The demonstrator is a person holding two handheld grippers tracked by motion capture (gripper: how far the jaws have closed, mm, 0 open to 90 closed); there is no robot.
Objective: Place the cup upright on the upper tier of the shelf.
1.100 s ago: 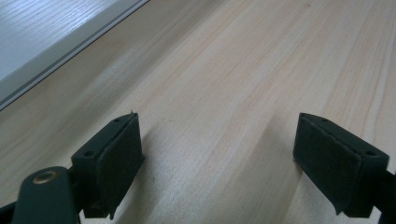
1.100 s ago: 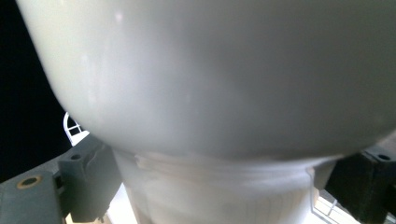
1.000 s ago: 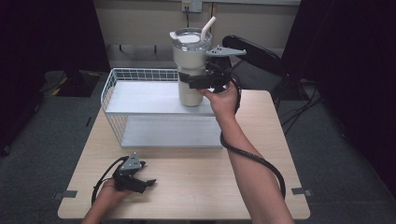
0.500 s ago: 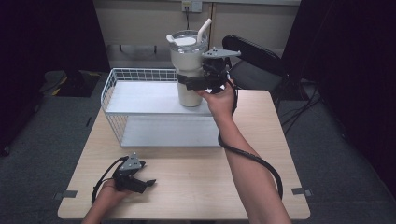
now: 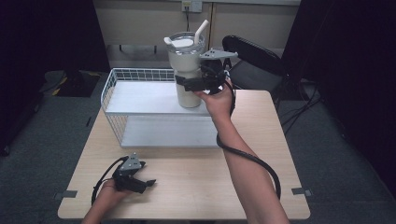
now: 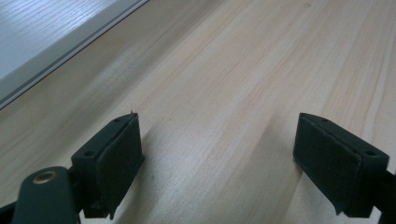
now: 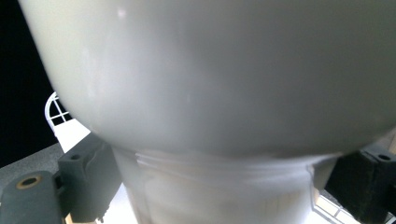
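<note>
The right gripper (image 5: 187, 85) is clamped around the narrow lower part of a cream tumbler (image 5: 187, 63), holding it upright at the rack's (image 5: 140, 98) top shelf. The left gripper (image 5: 145, 184) rests on the table (image 5: 196, 172), jaws apart.

A pale wooden table (image 5: 196, 172) stands on grey carpet (image 5: 46, 121); a black chair (image 5: 254, 56) sits just behind the table's far right corner; beige cabinets (image 5: 140, 23) line the wall beyond it; grey tape marks (image 5: 65, 193) lie by its near corners.
</note>
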